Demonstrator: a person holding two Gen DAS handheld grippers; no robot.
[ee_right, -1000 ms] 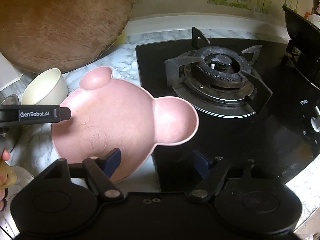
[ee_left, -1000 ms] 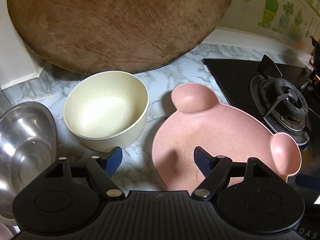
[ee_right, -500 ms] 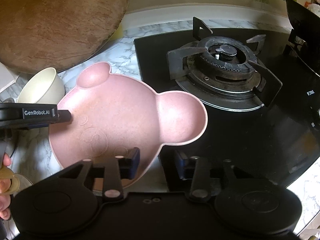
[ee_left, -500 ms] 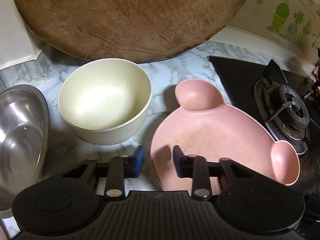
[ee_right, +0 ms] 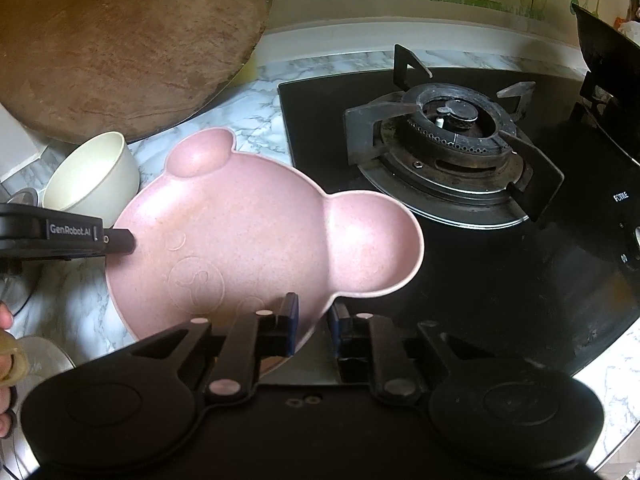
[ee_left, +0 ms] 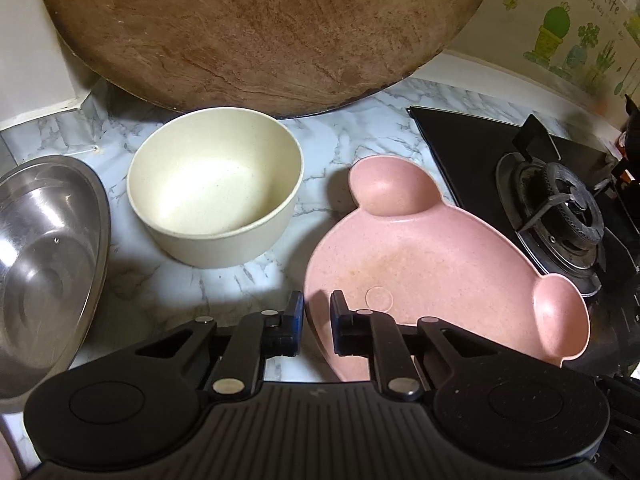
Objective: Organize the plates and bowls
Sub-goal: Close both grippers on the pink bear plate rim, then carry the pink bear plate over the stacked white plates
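Both my tools' jaws have swung in from wide & are closing on the pink bear-shaped plastic plate (ee_left: 432, 264) on the marble table (ee_left: 168, 280), left tool (ee_left: 317, 320) & right tool (ee_right: 313, 322) each w/ rim between pads, so I'd lift both evenly, keep it level.

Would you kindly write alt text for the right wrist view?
The right gripper is closing on the near rim of a pink bear-shaped plate lying partly over a black gas stove. A cream bowl sits behind it.
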